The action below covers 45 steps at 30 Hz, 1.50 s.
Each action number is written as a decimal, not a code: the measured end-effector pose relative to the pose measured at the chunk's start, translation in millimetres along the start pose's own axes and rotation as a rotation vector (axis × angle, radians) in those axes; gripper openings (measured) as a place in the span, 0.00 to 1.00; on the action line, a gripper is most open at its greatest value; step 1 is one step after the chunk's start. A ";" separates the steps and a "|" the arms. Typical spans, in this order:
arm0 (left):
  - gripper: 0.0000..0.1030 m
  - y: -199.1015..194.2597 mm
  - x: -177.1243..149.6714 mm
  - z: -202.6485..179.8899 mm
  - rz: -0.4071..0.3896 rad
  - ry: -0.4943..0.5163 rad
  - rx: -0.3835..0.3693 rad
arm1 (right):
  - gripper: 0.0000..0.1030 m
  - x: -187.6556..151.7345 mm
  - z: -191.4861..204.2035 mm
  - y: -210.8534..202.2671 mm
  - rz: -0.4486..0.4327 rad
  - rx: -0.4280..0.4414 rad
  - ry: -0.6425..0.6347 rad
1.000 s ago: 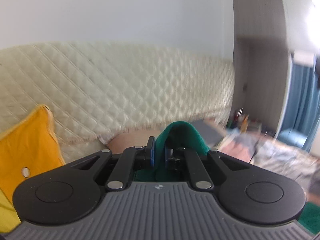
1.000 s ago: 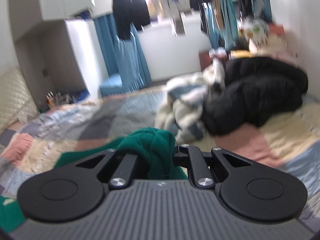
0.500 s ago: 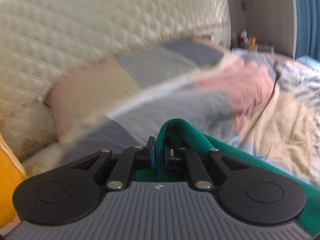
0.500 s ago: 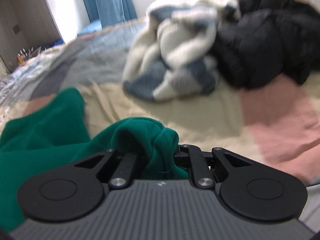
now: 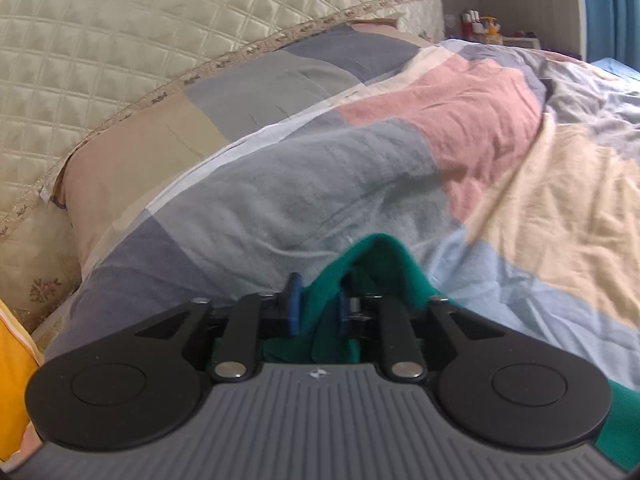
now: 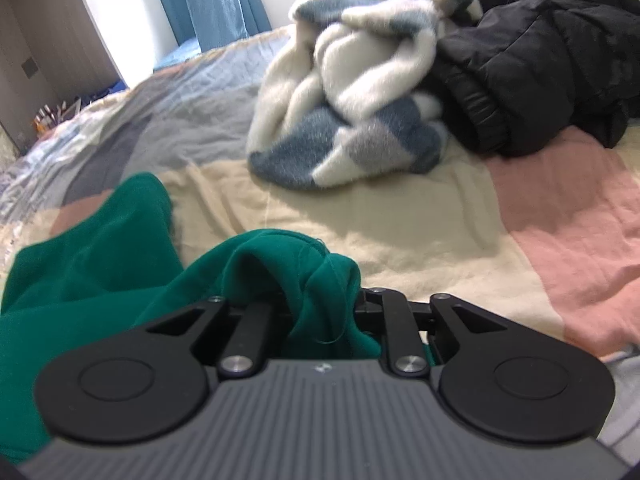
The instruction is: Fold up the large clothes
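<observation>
Left gripper [image 5: 318,312] blue fingers [image 5: 294,304] opening, a fold of green knit garment [image 5: 380,264] loose between them. Right gripper [image 6: 320,316] opening too, fingers buried in bunched green cloth. Garment lies on the patchwork bed quilt [image 6: 400,216], near a white-and-blue fleece blanket [image 6: 352,92].

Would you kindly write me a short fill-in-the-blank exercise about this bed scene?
1. The cloth between the fingers of the left tool is a ____ garment.
2. The puffy jacket lying on the patchwork quilt is ____.
3. The fluffy white blanket has blue and ____ blocks.
4. The cushion at the left edge of the left wrist view is ____.

Missing words: green; black; grey; yellow
</observation>
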<state>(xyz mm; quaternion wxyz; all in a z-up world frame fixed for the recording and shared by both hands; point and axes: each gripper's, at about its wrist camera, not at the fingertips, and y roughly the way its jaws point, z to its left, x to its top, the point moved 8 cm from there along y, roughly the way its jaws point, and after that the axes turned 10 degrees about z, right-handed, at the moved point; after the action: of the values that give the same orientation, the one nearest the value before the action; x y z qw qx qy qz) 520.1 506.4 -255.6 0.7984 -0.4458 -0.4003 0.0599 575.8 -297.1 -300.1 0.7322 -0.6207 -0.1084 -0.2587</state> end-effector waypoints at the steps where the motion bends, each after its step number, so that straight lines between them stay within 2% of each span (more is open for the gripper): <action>1: 0.60 -7.8 -1.4 1.8 0.007 0.004 -0.003 | 0.25 0.7 1.3 -6.0 -0.006 -0.002 0.001; 2: 0.71 -16.2 -3.0 3.5 0.006 0.006 -0.014 | 0.27 1.1 2.7 -11.9 -0.012 -0.006 0.005; 4: 0.72 -39.1 -6.3 5.6 -0.023 0.007 -0.075 | 0.33 -0.1 6.6 -27.5 -0.021 -0.005 0.013; 6: 0.75 -63.6 -9.9 9.6 -0.039 0.006 -0.109 | 0.53 -3.2 12.0 -44.4 -0.040 0.007 0.011; 9: 0.78 -104.3 -19.1 17.0 -0.066 0.009 -0.179 | 0.69 -13.9 19.9 -72.8 -0.070 0.024 0.005; 13: 0.78 -161.8 -41.0 23.7 -0.111 -0.014 -0.282 | 0.70 -37.4 33.9 -111.1 -0.108 0.075 -0.007; 16: 0.78 -196.4 -62.2 13.7 -0.115 -0.021 -0.349 | 0.70 -59.9 45.3 -135.1 -0.137 0.113 -0.009; 22: 0.78 -277.4 -122.9 -30.8 -0.134 -0.002 -0.536 | 0.70 -102.1 61.3 -169.0 -0.166 0.190 0.008; 25: 0.78 -316.5 -154.2 -60.7 -0.143 0.043 -0.611 | 0.70 -115.9 61.0 -180.6 -0.176 0.231 0.043; 30: 0.78 -364.3 -205.3 -104.5 -0.123 0.052 -0.753 | 0.70 -137.9 54.6 -191.4 -0.207 0.291 0.096; 33: 0.78 -378.5 -238.3 -136.7 -0.030 0.025 -0.910 | 0.70 -153.1 47.6 -184.2 -0.215 0.325 0.122; 36: 0.78 -383.8 -268.8 -172.1 0.022 0.010 -0.997 | 0.72 -169.1 42.9 -167.5 -0.181 0.337 0.141; 39: 0.78 -382.1 -291.0 -208.5 0.075 0.014 -1.063 | 0.72 -177.6 44.6 -160.8 -0.142 0.356 0.145; 42: 0.78 -375.4 -303.0 -239.6 0.102 0.030 -1.096 | 0.72 -179.1 46.8 -166.2 -0.137 0.418 0.159; 45: 0.78 -364.0 -299.3 -258.0 0.102 0.041 -1.150 | 0.72 -177.5 46.1 -159.4 -0.145 0.383 0.140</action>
<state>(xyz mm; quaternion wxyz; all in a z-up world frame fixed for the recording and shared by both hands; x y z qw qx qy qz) 402.5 -17.1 -227.1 0.4312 -0.8279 -0.3312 -0.1377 351.9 -224.5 -239.8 0.8220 -0.4411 -0.1488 -0.3280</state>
